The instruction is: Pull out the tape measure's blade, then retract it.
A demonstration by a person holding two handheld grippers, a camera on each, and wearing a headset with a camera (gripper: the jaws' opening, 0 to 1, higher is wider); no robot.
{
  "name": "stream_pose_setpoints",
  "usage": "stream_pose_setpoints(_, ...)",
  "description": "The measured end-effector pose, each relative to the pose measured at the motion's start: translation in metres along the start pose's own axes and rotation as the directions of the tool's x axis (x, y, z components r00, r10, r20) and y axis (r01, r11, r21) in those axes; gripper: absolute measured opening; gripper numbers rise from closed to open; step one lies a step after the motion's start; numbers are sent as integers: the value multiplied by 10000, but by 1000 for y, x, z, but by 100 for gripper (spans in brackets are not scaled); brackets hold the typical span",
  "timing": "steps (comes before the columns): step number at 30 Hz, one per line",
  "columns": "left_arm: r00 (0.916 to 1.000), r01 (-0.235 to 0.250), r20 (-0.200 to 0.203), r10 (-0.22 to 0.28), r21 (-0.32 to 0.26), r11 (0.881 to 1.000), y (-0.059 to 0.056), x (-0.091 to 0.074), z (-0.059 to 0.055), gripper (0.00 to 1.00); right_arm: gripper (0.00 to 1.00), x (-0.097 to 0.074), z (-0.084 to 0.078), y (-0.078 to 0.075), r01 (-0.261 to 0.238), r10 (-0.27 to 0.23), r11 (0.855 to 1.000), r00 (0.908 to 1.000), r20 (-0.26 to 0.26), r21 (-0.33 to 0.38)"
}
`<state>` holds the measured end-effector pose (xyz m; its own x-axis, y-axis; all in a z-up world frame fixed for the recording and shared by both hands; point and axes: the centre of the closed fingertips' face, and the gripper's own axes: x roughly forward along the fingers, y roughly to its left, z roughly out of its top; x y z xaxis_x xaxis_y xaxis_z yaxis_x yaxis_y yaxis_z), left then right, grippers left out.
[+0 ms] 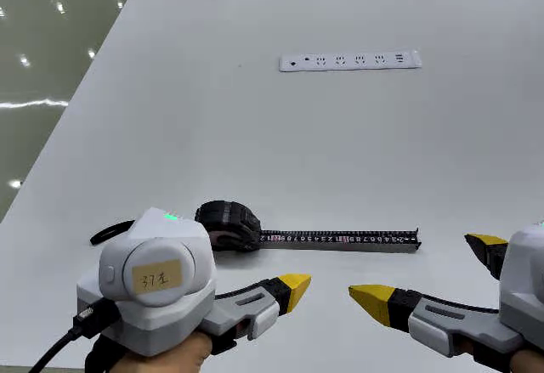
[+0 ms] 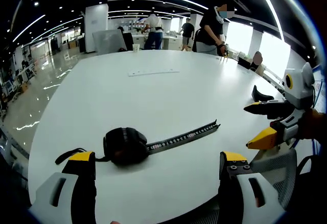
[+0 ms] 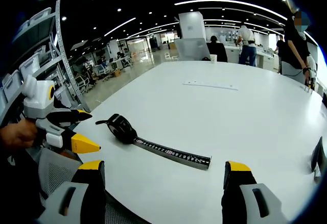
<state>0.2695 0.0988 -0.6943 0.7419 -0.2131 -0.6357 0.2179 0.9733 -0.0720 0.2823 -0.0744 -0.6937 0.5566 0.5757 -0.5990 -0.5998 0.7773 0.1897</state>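
Head view: nearest, left gripper (image 2: pixel 157 157) and right gripper (image 1: pixel 427 268) hung above the table's (image 1: pixel 255 135) front edge, both w/ jaws apart, holding nothing. Just beyond lay the tape measure (image 1: pixel 228 223), blade (image 1: pixel 340 239) extended rightward, flat. Far back: power strip (image 1: pixel 350 61).

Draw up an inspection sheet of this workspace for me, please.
Surface: white table, smooth.
Job's things: tape measure lying on the table, blade drawn out flat, black strap on its other side.
Clutter: power strip at the far side.
Grippers: left gripper and right gripper both open, short of the tape measure, holding nothing.
Cables: black cable from the left gripper's body.
Surroundings: glossy floor; people standing beyond the table; shelving.
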Motion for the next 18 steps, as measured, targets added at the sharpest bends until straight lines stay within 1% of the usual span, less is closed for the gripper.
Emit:
stream_pose_setpoints(2, 10000, -14, 38, 15, -74, 10000, 1, 2, 2, 99, 96, 1, -1, 1, -142, 142, 9999, 9999, -61, -94)
stream_pose_setpoints(4, 10000, -36, 82, 37, -115, 9999, 1, 4, 4, 98, 96, 2, 1, 4, -374, 375, 9988, 9993, 27, -326)
stream_pose_setpoints(6, 9999, -71, 94, 73, -224, 9997, 2, 7, 6, 98, 95, 3, 0, 2, -348, 345, 9983, 9994, -60, -460)
stream_pose_setpoints(7, 9999, -97, 102, 99, -201, 9998, 2, 9, 7, 98, 95, 4, 0, 1, -439, 434, 9976, 9990, -104, -539)
stream_pose_setpoints(9, 9999, -122, 83, 123, -125, 9998, 3, 10, 8, 98, 95, 5, 1, 0, -434, 429, 9977, 9990, -100, -518)
stream_pose_setpoints(12, 9999, -138, 25, 138, -107, 9998, 7, 12, 7, 97, 93, 6, 0, -1, -597, 589, 9966, 9981, -157, -560)
stream_pose_setpoints(14, 9998, -189, -35, 189, -93, 9998, 11, 13, 6, 97, 92, 7, -2, 0, -859, 841, 9940, 9960, -284, -684)
stream_pose_setpoints(18, 9997, -239, -90, 238, -82, 9997, 16, 19, 7, 97, 91, 10, -8, -1, -1121, 1073, 9894, 9927, -554, -923)
